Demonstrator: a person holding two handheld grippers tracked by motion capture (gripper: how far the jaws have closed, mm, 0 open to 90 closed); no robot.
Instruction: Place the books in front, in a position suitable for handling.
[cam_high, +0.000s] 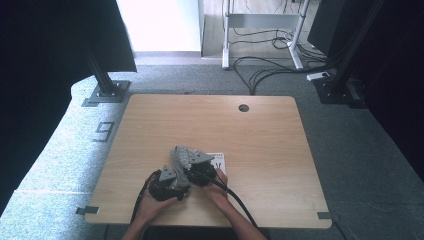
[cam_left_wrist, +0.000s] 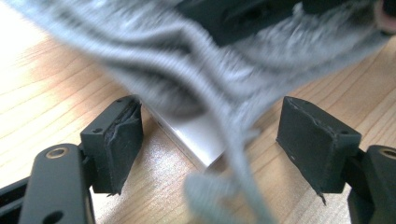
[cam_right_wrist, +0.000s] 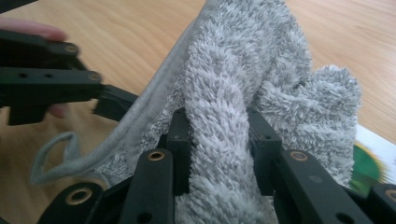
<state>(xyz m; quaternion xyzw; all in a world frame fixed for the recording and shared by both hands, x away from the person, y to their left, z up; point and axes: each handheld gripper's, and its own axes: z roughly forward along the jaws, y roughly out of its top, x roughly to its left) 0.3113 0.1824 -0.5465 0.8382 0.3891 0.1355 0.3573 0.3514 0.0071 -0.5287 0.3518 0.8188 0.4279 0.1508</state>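
Between the jaws of the right claw (cam_right_wrist: 219, 140) sits a bunched fold of a grey fluffy towel (cam_right_wrist: 261, 79), pinched firmly, so that the cloth rises ahead of the claw in a loose hump. The grip appears meant to lift the towel clear of the worktop (cam_high: 280, 150) while its edges hang free. A hemmed border and a small hanging loop (cam_right_wrist: 51, 158) trail off to the left side of this claw.

The left claw (cam_left_wrist: 210, 140) stands wide apart with nothing between its pads; the towel's hem (cam_left_wrist: 187, 70) hangs blurred just ahead of it and above a white card (cam_left_wrist: 196, 140) lying flat on the worktop. The judgement is that this claw is positioned to take a second hold on the hanging edge.

From the high view, both claws sit close together near the person's edge of the worktop, left claw (cam_high: 167, 182) just beside right claw (cam_high: 200, 170), the towel (cam_high: 184, 156) heaped between and beyond them, partly covering the card (cam_high: 220, 161).
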